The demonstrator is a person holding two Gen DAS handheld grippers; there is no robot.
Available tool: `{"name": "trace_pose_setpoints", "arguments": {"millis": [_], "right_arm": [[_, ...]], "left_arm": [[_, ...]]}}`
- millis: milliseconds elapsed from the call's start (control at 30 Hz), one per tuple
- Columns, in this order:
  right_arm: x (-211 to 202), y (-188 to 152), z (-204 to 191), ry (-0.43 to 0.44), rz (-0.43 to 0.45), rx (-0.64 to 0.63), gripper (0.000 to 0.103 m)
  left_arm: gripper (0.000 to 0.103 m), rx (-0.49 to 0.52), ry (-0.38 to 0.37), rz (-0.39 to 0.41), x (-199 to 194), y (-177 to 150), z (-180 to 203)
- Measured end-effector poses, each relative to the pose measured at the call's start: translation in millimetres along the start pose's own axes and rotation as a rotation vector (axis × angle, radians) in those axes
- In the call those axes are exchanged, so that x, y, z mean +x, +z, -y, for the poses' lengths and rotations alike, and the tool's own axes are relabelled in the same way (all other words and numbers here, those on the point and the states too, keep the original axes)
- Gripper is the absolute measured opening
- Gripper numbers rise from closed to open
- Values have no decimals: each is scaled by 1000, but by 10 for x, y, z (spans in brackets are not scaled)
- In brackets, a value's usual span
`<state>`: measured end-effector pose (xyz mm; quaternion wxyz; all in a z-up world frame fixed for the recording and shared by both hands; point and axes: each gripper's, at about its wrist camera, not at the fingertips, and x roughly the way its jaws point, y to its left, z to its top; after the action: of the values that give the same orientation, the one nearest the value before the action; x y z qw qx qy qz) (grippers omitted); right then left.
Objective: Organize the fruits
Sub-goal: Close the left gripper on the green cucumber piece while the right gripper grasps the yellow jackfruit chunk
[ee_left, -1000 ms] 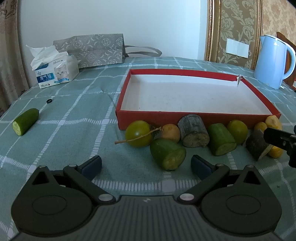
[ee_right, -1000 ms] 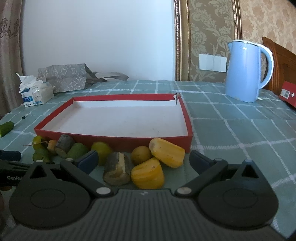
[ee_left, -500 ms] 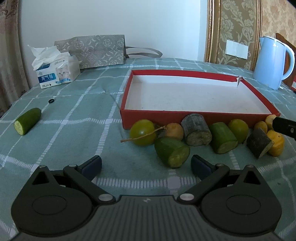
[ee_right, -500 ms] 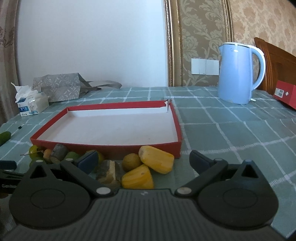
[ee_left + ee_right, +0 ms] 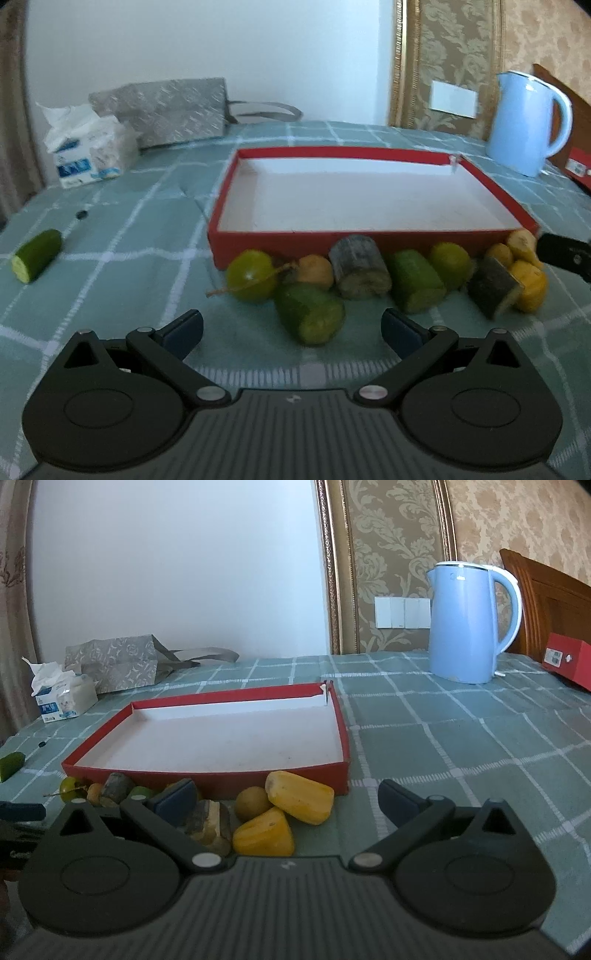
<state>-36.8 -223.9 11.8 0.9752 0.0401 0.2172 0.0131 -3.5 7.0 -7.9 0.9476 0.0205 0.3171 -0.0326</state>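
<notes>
A red tray with a white floor lies on the checked cloth, nothing in it. Along its near wall runs a row of fruit pieces: a green round fruit with a stem, a green chunk, a grey-brown chunk, further green pieces, then yellow pieces at the right end. My left gripper stands open just short of the green chunk. In the right wrist view my right gripper is open above the yellow pieces, holding nothing.
A cut cucumber piece lies alone at the far left. A tissue pack and a grey bag stand at the back left, a blue kettle at the back right, a red box beside it.
Both grippers have drawn back and tilted up a little, so the tray and the fruit row sit farther off. Nothing was taken hold of or moved.
</notes>
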Motion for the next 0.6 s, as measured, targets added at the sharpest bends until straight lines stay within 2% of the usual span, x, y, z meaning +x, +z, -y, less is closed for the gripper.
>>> {"name": "trace_pose_setpoints", "arguments": {"millis": [100,233,367,433,600], "right_arm": [[4,0,21,9,-6,17,103],[6,7,50,26,-8,40,103],[10,8,76,28,-11,57,103],[8,7,95,31,-11,69,103],[21,6,119,23,-16,82,103]], "left_arm": [[102,-15,21,1,8,14,8],[71,-29,23,-12,6,-1,16],[54,-14,19,5,-14,-2,35],[38,-2,5,17,-29,-7,49],[38,-9,-10,36,-47,-38,35]]}}
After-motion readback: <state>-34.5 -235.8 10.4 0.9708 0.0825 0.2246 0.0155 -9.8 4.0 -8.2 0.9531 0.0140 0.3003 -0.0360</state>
